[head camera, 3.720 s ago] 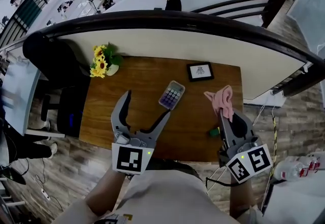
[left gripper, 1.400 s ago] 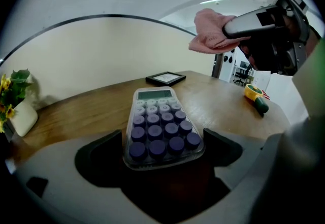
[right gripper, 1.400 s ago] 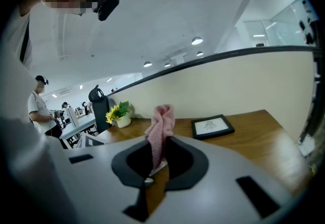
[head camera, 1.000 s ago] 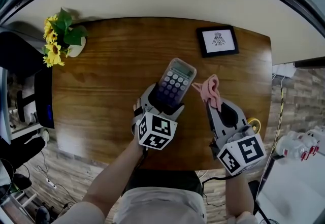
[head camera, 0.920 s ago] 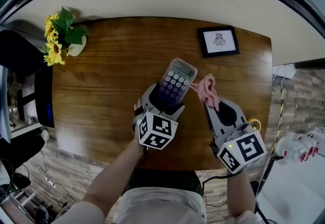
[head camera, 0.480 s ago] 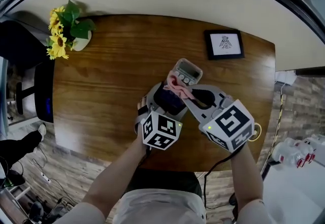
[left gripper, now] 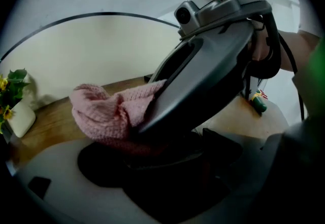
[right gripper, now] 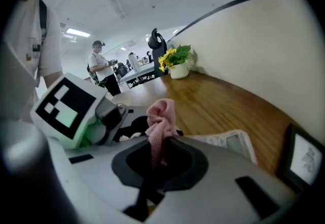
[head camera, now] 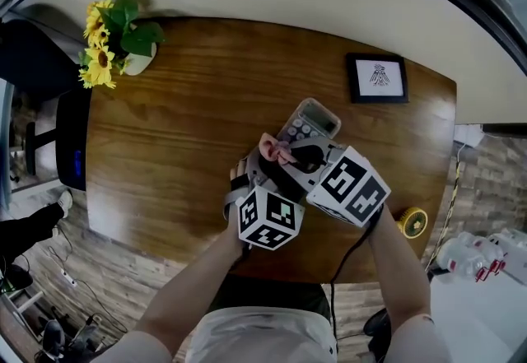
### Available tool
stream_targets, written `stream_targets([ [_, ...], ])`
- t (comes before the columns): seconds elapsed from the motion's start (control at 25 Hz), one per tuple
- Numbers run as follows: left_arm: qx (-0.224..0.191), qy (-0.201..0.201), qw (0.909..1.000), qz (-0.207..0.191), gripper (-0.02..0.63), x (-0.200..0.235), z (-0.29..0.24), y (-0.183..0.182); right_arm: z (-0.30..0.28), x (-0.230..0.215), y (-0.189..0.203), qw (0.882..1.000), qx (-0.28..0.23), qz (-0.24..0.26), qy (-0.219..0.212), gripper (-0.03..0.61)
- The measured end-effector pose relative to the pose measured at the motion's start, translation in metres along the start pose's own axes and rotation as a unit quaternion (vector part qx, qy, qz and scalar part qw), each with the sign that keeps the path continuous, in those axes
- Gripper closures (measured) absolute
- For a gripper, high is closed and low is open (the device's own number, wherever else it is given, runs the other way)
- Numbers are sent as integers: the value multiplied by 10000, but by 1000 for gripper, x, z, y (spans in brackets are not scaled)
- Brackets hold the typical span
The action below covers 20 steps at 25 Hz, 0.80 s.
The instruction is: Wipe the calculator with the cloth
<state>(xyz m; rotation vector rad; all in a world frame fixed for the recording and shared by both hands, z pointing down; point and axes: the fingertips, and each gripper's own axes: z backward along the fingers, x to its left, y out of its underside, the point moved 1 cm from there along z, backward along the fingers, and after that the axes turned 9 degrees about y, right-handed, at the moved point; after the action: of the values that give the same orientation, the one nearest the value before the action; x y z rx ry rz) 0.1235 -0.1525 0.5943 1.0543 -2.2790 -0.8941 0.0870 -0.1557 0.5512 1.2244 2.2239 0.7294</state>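
The grey calculator (head camera: 313, 118) stays off the wooden table (head camera: 181, 106) in my left gripper (head camera: 265, 170), which is shut on its near end. Only its display end shows in the head view, and it shows again as the calculator (right gripper: 229, 141) in the right gripper view. My right gripper (head camera: 285, 157) crosses over from the right, shut on the pink cloth (head camera: 275, 149). The cloth (left gripper: 107, 112) is bunched and rests on the calculator's face. The same cloth (right gripper: 161, 120) sticks up between the right jaws. The left jaws are hidden under the right gripper.
A sunflower vase (head camera: 123, 32) stands at the table's far left corner and a small picture frame (head camera: 378, 77) at the far right. A yellow round object (head camera: 410, 221) lies by the front right edge. A black chair (head camera: 70, 147) is left of the table. People stand far off (right gripper: 101, 65).
My right gripper has swung from the calculator's right side across its face, dragging the cloth leftward over the keys. The left gripper keeps hold of the calculator.
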Motion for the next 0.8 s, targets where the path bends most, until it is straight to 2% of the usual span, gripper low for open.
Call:
stream_targets([
  [0.12, -5, 4, 10000, -1, 133, 0, 0, 0, -8, -4, 2, 9994, 69, 241, 221, 549],
  [0.24, -11, -3, 10000, -13, 133, 0, 0, 1, -7, -13, 2, 9994, 36, 101, 324, 551],
  [0.44, -41, -17, 10000, -32, 133, 0, 0, 1, 1, -56, 4, 9944, 109, -52, 1052, 552],
  [0.64, -14, -7, 10000, -11, 133, 0, 0, 2, 1, -68, 3, 9928, 285, -75, 1164, 552],
  [0.8, -16, 3, 10000, -10, 133, -1, 0, 0, 16, -101, 10, 9807, 335, -146, 1921, 555],
])
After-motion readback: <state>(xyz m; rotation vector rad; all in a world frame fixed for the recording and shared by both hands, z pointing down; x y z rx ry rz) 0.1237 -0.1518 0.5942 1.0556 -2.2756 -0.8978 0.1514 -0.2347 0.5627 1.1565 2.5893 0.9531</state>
